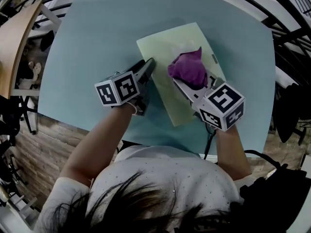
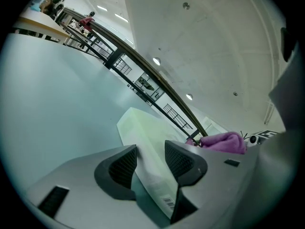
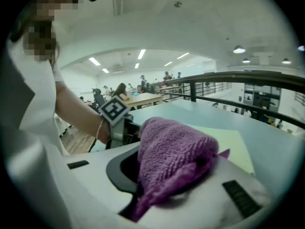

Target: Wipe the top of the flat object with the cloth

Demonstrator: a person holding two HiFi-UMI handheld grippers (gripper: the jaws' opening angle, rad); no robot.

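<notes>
- One flat object is shown: thin, rectangular, smooth and pale green. It is laid at a slant on the bench, whose top is matt blue-grey.
- One cloth is shown: purple, of looped terry, bunched into a lump. It is rested on the top of the flat object, toward its right side.
- Two grippers are shown, each bearing one white cube printed with black squares: the left marker cube and the right marker cube.
- The left gripper is set at the left edge of the flat object. Its ribbed dark pads are closed upon that edge, and the sheet is seen passing between them.
- The right gripper is pointed up and to the left over the sheet. Its jaws are clamped on the cloth, which bulges above them.
- The left forearm and the right forearm are bare and are extended forward from white sleeves.
</notes>
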